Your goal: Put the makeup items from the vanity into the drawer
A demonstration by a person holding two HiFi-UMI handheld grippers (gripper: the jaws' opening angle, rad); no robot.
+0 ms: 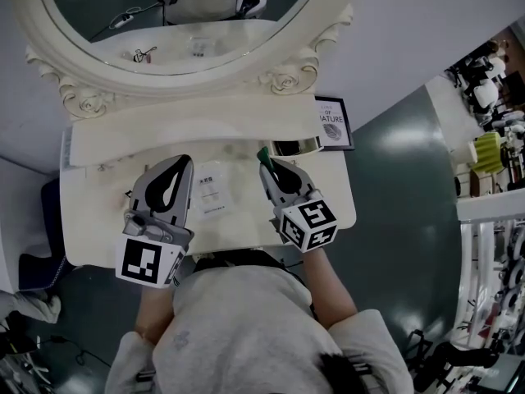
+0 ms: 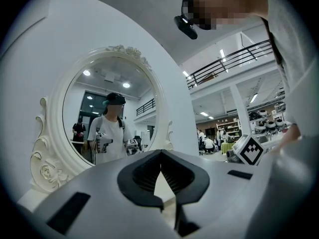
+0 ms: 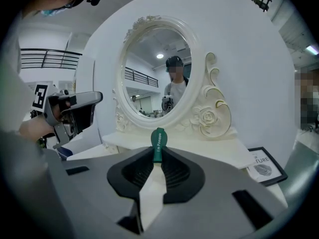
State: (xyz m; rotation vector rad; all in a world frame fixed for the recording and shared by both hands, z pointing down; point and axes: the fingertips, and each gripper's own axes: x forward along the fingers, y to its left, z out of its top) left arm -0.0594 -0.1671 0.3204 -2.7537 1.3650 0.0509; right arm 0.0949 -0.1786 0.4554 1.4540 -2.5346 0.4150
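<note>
Slim green makeup stick, flat, rounded tip, long axis along jaws, tip pointing toward ornate oval mirror. Right gripper jaws pinch its lower end above smooth white bench. Left gripper jaws pressed together, empty.

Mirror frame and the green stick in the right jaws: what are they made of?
Mirror frame: cream, semi-gloss, with moulded roses and scrolls; likely painted wood or resin, can't tell which. Green stick: thin, flat, smooth with printed lettering; probably plastic.
</note>
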